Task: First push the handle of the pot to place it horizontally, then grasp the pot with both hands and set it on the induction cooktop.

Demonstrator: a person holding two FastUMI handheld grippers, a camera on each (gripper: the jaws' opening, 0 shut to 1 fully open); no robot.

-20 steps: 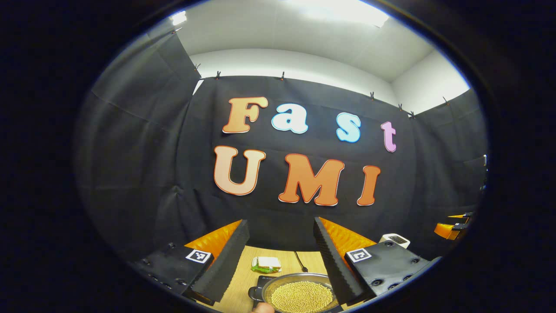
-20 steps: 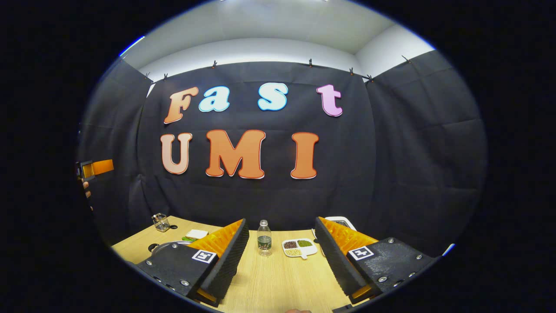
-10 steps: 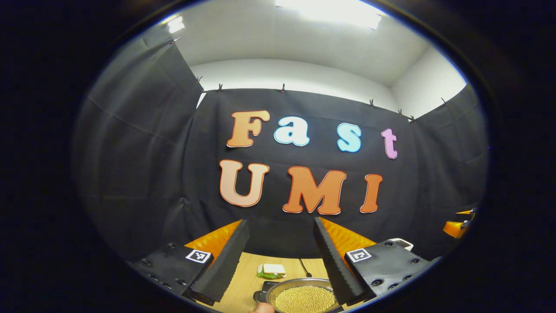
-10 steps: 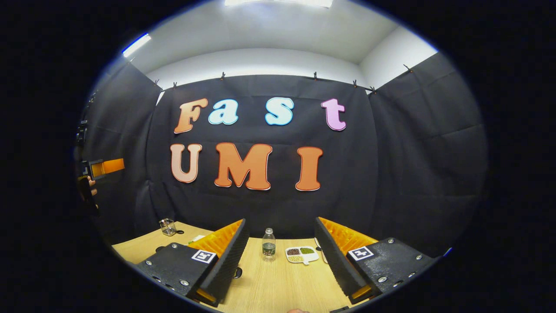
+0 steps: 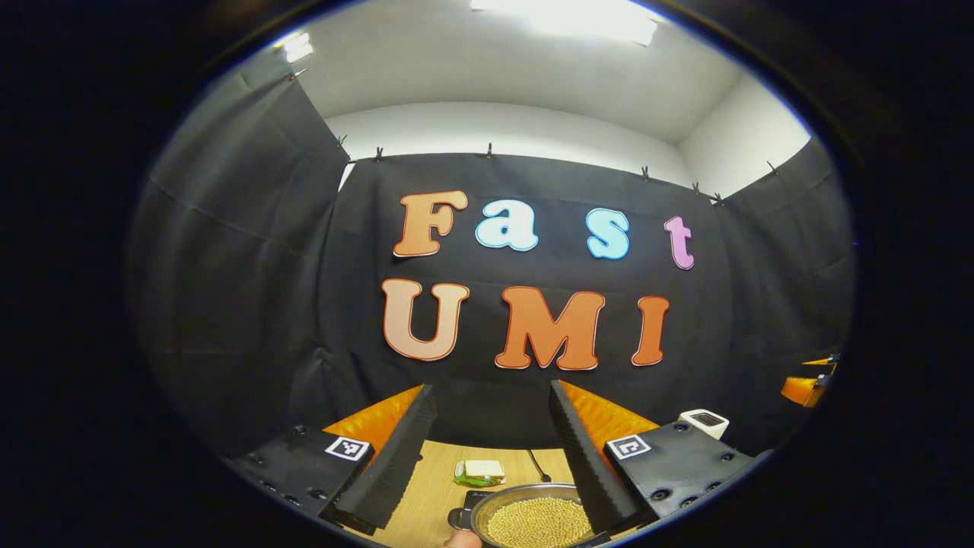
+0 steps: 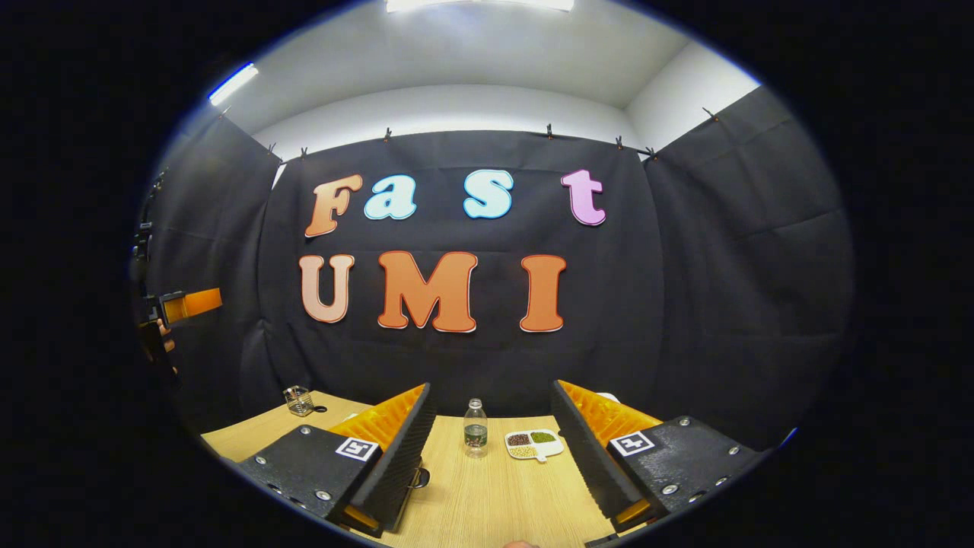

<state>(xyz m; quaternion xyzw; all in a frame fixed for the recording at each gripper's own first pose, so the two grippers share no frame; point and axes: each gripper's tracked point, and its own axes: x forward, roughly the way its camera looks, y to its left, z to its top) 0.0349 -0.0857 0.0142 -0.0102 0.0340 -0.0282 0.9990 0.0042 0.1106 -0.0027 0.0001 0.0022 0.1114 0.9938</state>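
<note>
A metal pot (image 5: 536, 519) full of yellow beans lies at the bottom of the left gripper view, low between the fingers of my left gripper (image 5: 491, 390). That gripper is open and hangs above and short of the pot. A flat black piece (image 5: 462, 508) pokes out from the pot's left side; I cannot tell whether it is the handle or the cooktop. A fingertip (image 5: 459, 540) shows just below it. My right gripper (image 6: 491, 388) is open over the wooden table (image 6: 494, 498), holding nothing. A dark loop (image 6: 419, 477) peeks from behind its left finger.
A green and white packet (image 5: 479, 472) and a black cable (image 5: 537, 464) lie behind the pot. A white device (image 5: 704, 421) stands at the right. A water bottle (image 6: 475, 428), a divided dish (image 6: 533, 444) of beans and a glass jar (image 6: 299, 399) stand on the table's far side.
Both views have tipped upward a little. The pot has sunk lower and smaller in the left gripper view, and has dropped out of the right gripper view. Both grippers stayed open.
</note>
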